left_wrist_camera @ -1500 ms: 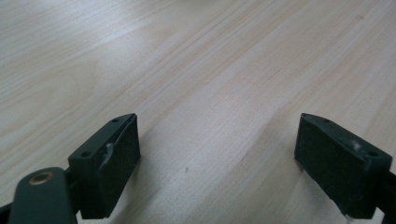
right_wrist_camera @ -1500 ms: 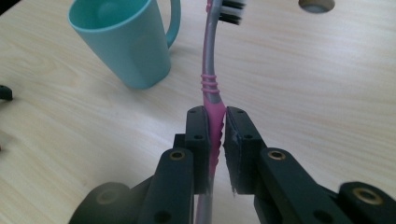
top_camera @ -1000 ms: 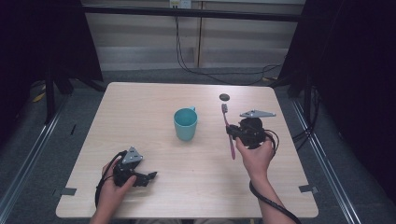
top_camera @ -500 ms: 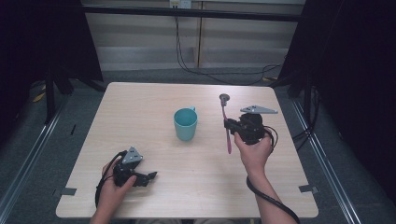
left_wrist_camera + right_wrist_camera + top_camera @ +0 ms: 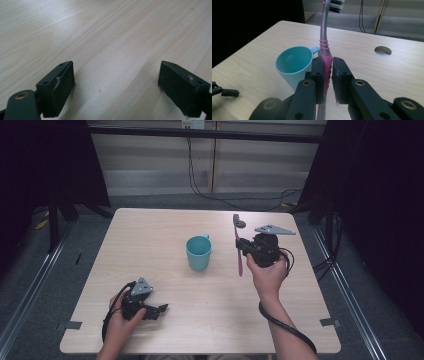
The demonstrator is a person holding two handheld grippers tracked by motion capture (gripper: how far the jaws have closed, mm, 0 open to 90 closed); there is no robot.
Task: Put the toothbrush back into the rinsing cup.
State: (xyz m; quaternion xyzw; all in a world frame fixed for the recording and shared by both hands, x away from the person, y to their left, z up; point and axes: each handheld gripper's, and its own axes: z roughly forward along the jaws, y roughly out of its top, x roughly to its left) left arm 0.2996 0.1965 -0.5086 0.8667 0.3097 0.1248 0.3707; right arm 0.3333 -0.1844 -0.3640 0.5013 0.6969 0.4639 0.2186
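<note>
Now: right gripper (image 5: 326,77) pinches pink toothbrush (image 5: 325,53) at mid-handle, above table, beside teal cup (image 5: 293,66) | toothbrush likely light, stiff, slippery; ribbed part gives safer hold | left gripper (image 5: 116,86) spread, empty.

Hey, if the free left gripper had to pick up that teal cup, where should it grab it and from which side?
Probably the rim of the teal cup, from above or from its left side. It stands upright and empty, mouth open, so one jaw can go inside the wall. Its handle faces away toward the far right, and the right gripper with the toothbrush crowds that side.
</note>
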